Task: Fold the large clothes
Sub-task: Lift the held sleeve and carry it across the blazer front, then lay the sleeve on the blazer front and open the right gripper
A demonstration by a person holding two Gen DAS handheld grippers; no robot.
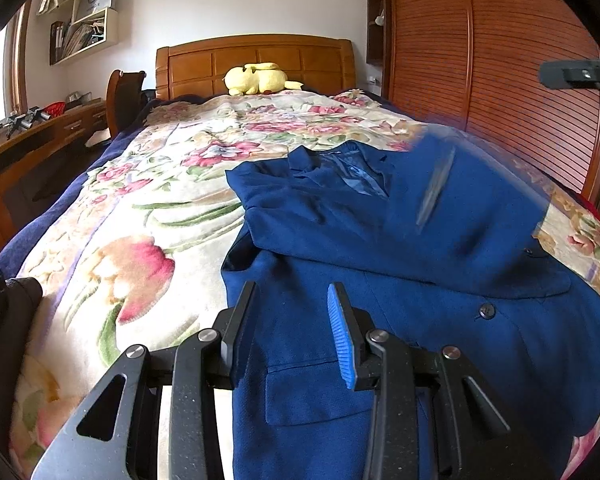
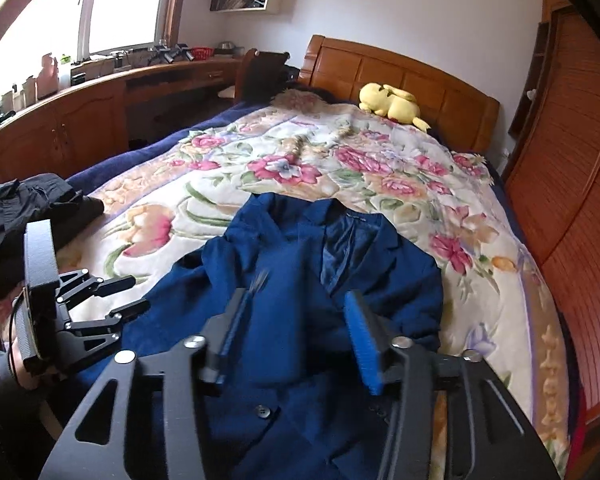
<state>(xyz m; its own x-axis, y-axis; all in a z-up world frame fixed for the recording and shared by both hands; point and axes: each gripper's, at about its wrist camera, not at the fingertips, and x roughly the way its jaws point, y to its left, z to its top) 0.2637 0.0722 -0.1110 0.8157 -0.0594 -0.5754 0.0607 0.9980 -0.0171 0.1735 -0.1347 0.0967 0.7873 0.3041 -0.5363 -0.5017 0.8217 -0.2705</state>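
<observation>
I judge the jacket on the bed only partly folded, sleeves in, while my left gripper and right gripper are wide and empty.

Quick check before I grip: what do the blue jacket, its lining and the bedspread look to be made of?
Jacket: matte woven suiting, perhaps a wool blend; flat, no sheen. Lining: smooth satin-like fabric, probably synthetic; it glints at the open collar. Bedspread: thick plush fleece, judging by its fuzzy, sculpted floral surface. Both grippers are open above the jacket.
</observation>
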